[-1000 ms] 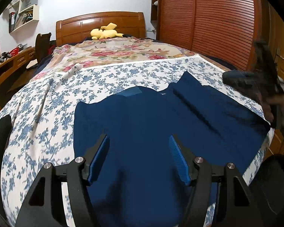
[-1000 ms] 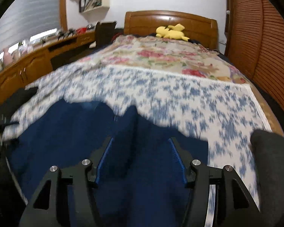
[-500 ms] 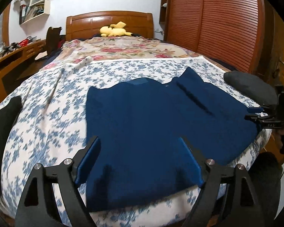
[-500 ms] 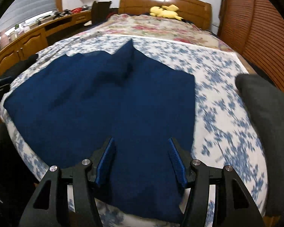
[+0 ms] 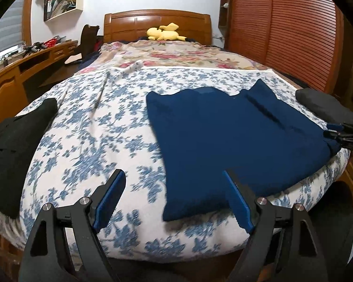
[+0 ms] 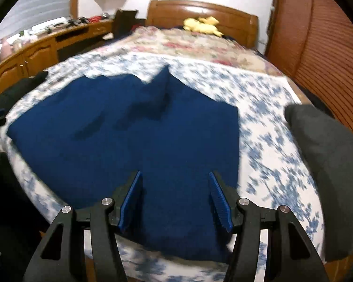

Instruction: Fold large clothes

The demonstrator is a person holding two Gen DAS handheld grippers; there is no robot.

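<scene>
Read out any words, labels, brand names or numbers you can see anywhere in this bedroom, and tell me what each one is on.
No text can be read in either view.
Books on the wall shelf: spines too small and blurred to read.
Navy garment on the bed: no print or label shows.
Items on the desk: too small to tell any lettering.
Yellow plush toy: no writing.

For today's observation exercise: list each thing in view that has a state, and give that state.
Blue garment: lying spread on the bed, partly folded, not gripped.
Left gripper: jaws open, empty.
Right gripper: jaws open, empty, over the garment.
Black garment: folded at the bed's edge.
Grey garment: folded at the bed's edge.
</scene>
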